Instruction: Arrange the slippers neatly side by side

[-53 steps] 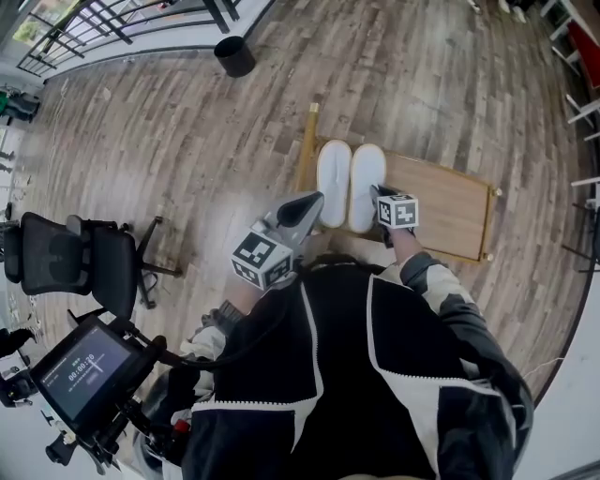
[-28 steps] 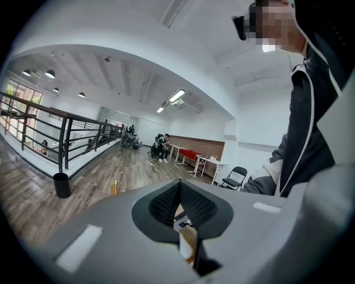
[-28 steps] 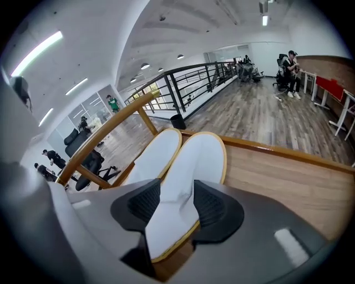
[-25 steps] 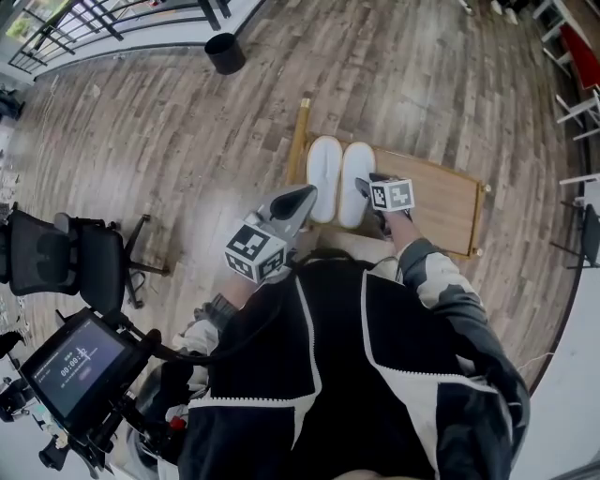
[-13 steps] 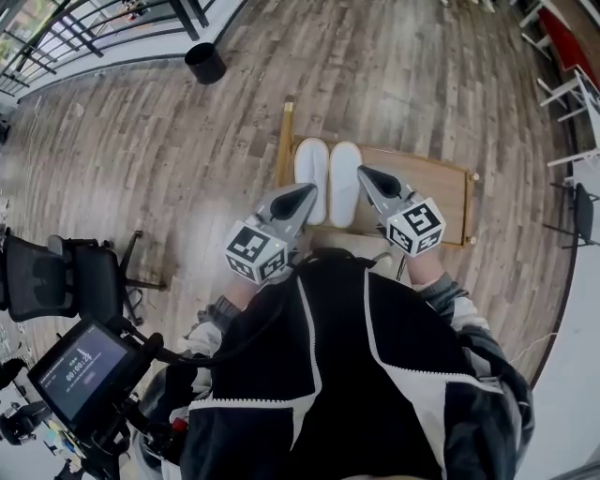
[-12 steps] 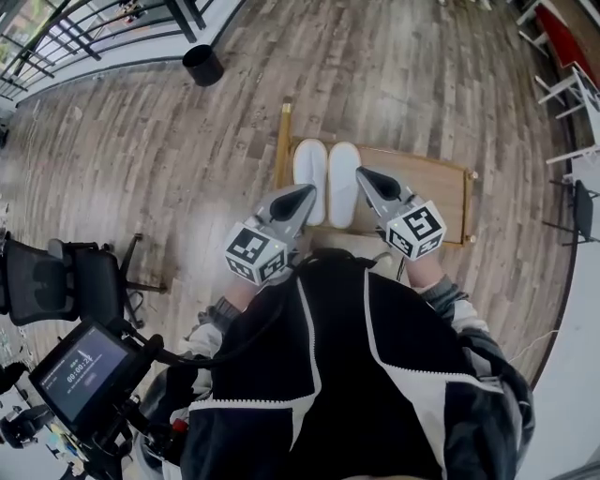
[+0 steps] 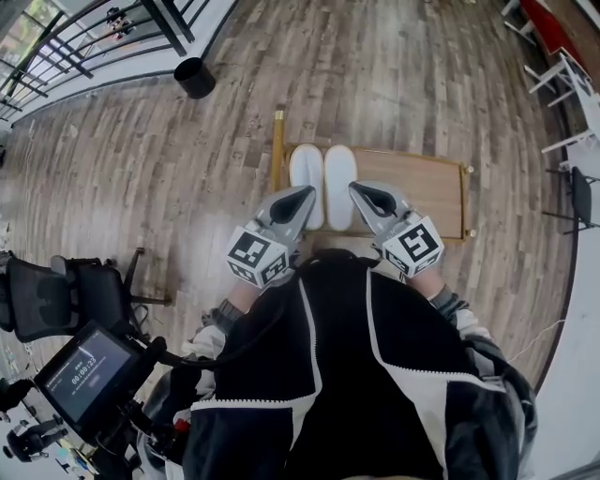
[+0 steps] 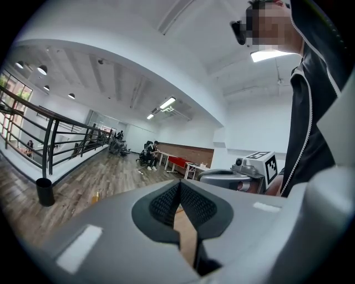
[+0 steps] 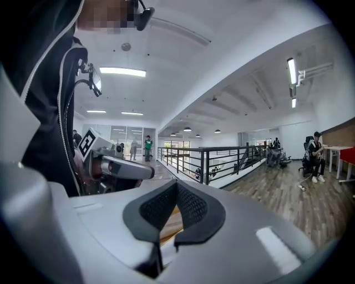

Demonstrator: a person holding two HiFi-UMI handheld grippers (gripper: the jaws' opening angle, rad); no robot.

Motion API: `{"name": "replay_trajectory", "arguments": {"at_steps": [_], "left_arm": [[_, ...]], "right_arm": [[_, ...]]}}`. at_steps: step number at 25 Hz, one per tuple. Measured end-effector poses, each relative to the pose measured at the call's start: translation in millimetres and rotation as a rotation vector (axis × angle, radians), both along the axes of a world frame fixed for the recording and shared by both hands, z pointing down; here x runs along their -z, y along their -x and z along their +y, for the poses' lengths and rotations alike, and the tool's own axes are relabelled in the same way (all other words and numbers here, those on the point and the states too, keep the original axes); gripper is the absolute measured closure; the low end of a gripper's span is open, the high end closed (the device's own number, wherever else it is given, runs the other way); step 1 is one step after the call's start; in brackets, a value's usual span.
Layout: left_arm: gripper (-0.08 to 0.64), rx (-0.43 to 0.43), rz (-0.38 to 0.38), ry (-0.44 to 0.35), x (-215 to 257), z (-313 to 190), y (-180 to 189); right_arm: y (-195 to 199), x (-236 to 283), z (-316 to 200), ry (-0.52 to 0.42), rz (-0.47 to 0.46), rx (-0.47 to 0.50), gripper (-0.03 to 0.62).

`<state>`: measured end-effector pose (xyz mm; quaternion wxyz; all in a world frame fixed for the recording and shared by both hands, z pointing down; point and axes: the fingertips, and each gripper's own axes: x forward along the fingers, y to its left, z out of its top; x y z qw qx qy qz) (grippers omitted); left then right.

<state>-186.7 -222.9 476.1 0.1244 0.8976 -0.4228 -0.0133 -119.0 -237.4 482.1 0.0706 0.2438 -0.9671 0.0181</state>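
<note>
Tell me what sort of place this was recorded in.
Probably an open-plan office, perhaps an upper level: wood-plank floor, black railing, office chair, people seated at desks far off.

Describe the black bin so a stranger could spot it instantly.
Follow the black railing along the wooden floor's upper-left edge in the head view. Beside its thick post stands the bin: short, round, open-topped, solid black, unlike the thin bars behind it.
</note>
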Motion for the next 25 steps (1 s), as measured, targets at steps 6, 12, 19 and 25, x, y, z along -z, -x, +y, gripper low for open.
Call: {"name": "replay_trajectory", "arguments": {"at_steps": [6, 12, 19, 25], "left_arm": [[0.541, 0.002, -0.011, -0.023, -1.8, 2.3, 2.8], [0.541, 0.002, -0.019, -0.034, 2.7, -0.6, -0.4], [0.541, 0.01, -0.025, -0.033, 1.5, -1.9, 2.6], [0.541, 0.011, -0.027, -0.032, 0.5, -4.5, 3.3]], "right_arm": [[5.7, -9.4, 3.6, 0.001, 0.013, 0.018, 0.591], [4.2, -9.2, -1.3, 0.017, 0.014, 0.023, 0.591], [7.1, -13.4, -2.8, 0.028, 0.012, 0.035, 0.591], [6.8, -15.8, -5.0, 0.023, 0.024, 0.039, 0.591]]}}
